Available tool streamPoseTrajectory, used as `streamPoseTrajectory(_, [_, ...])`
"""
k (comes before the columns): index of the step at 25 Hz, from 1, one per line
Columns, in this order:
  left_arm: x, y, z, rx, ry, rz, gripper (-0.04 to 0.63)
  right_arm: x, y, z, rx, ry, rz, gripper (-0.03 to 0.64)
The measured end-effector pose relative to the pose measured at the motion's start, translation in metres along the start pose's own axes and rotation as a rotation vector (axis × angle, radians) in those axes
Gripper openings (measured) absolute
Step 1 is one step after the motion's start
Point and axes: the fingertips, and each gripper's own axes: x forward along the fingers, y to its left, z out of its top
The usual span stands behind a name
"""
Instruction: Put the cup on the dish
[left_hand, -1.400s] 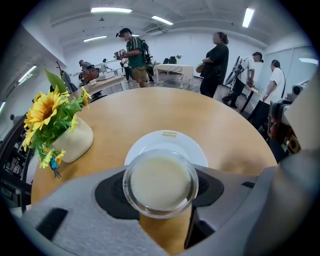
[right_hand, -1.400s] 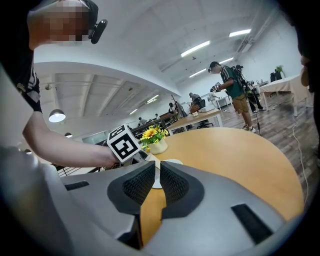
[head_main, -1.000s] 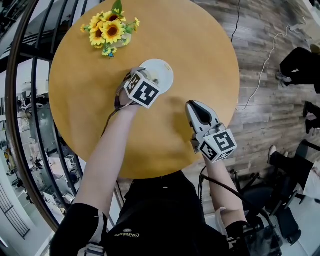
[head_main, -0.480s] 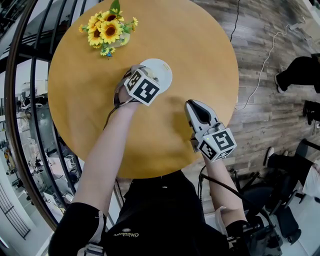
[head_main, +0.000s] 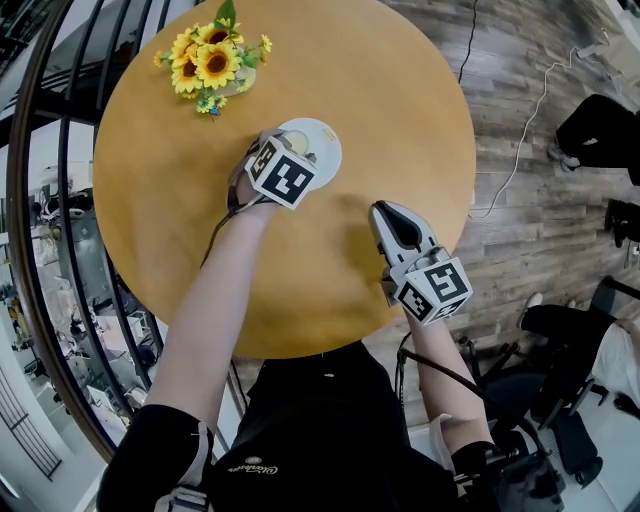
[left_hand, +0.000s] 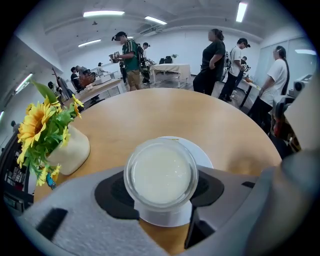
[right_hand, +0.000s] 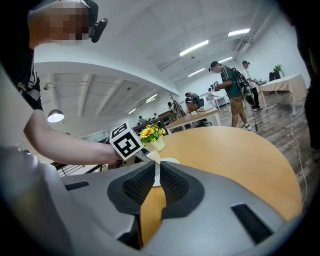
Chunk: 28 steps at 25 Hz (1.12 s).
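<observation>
A clear cup (left_hand: 161, 172) of milky white liquid sits between the black pads (left_hand: 112, 190) of my left gripper (left_hand: 161, 182), which is shut on its sides. Right under it lies the white dish (left_hand: 202, 154); whether the cup's base rests on it I cannot tell. In the head view the left gripper (head_main: 292, 142) and its marker cube cover the cup over the dish (head_main: 326, 146), near the table's middle. My right gripper (head_main: 386, 214) hovers at the table's near right, shut and holding nothing (right_hand: 156, 176).
A pale vase of sunflowers (head_main: 210, 62) stands at the far left of the round wooden table (head_main: 400, 110), close to the dish. A black railing (head_main: 45, 200) runs along the left. Cables (head_main: 530, 130) lie on the floor at right; people stand beyond.
Both grippers keep their places; the left stays shut on the cup over the dish. Only the head view drifts slightly, and a person's legs at the far right shift.
</observation>
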Motion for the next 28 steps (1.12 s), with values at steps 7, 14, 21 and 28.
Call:
streamPoseTrajectory(7, [-0.001,0.000,0.001,-0.007,-0.008,-0.009,0.259,0.003,0.000,-0.002,0.012,0.000,-0.002,0.031])
streamPoseTrajectory(14, [-0.001,0.002,0.001,-0.009,-0.023,0.000,0.259,0.003,0.000,-0.002,0.006,0.002,-0.005,0.031])
streamPoseTrajectory(21, [-0.006,0.001,0.006,-0.013,-0.050,-0.002,0.278,0.002,0.000,-0.003,0.004,0.003,-0.008,0.031])
streamPoseTrajectory(28, [-0.009,-0.001,0.009,-0.016,-0.063,-0.012,0.302,0.002,0.004,-0.003,0.001,0.003,-0.004,0.031])
